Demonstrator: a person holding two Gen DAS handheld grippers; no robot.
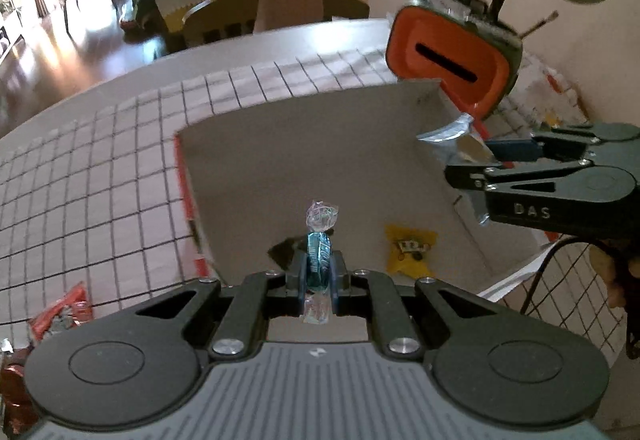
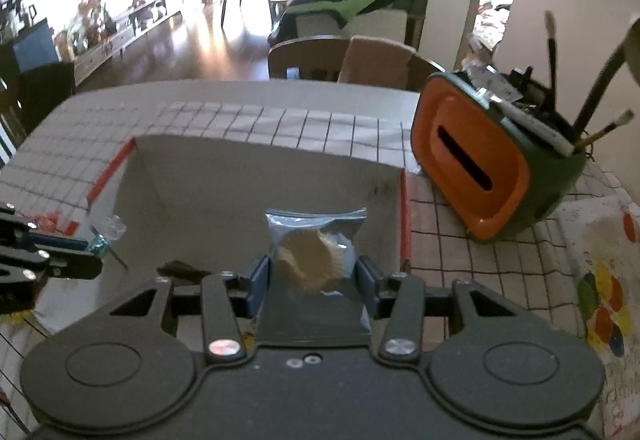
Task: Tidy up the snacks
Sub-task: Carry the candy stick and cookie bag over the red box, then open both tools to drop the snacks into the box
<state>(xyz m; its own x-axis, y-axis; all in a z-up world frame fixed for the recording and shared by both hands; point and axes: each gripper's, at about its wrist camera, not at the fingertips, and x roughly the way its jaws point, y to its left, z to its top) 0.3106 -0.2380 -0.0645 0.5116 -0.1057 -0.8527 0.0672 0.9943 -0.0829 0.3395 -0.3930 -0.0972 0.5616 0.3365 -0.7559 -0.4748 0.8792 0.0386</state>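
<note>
Left: red wrappers (image 1: 60, 314) lie on the checked cloth (image 1: 100, 160) outside the box (image 1: 304, 156). The left gripper (image 1: 319, 270) hangs over the box's near edge with its jaws pressed together on a blue candy (image 1: 319, 254), gripped across its middle; clear twisted wrapper ends stick out above and below the fingers.

Centre: the box is open-topped and pale inside with red rims. Within it lie a yellow packet (image 1: 408, 248) on the floor and a dark scrap (image 2: 182, 269) near the front wall; nothing else is visible inside.

Right: the right gripper (image 2: 314, 272) pinches a clear bag (image 2: 316, 240) holding a round, frilled pastry, its blue pads bearing on the bag's two side edges, above the box. Beyond the box stands an orange-faced holder (image 2: 476, 168) with brushes and papers in its top.

Risks, as judged: the candy's slick wrapper could slip from the narrow pinch if tilted; the bag, held only by its edges, may sag or twist and drop askew; both grippers converge over one box and could collide; released too near the rim, either snack could land on the cloth.
</note>
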